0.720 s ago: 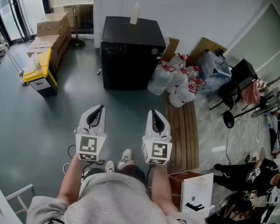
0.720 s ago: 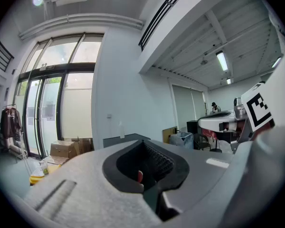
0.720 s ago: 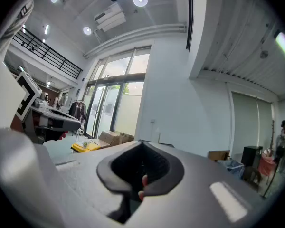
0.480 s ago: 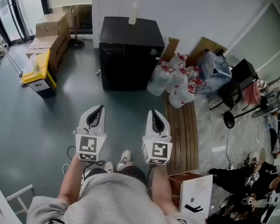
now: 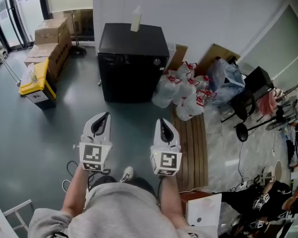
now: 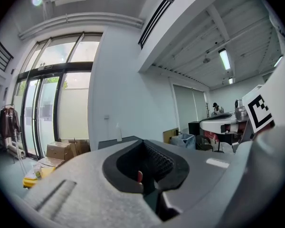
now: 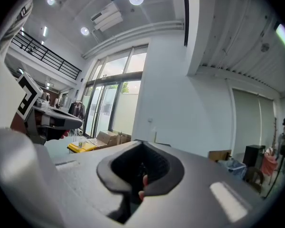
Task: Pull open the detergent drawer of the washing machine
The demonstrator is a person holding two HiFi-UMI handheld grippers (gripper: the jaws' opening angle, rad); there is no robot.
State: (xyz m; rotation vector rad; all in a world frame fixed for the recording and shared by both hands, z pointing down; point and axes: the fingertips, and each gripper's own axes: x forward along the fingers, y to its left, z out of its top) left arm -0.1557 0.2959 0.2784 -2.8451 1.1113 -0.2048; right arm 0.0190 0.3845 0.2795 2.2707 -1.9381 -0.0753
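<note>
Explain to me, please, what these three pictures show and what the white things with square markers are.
A person wears a head camera that looks down, and holds a hand-held claw in each hand: the left claw and the right claw. The marker cubes are part of them. The other two pictures come from cameras riding on each claw, looking along its jaws. Both claws are shut and hold nothing. Ahead on the floor stands the black washing machine, with a bottle on top and water jugs beside it.

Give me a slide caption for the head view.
Left gripper and right gripper, both shut and empty, held level, well short of the black washing machine with a bottle on top.
</note>
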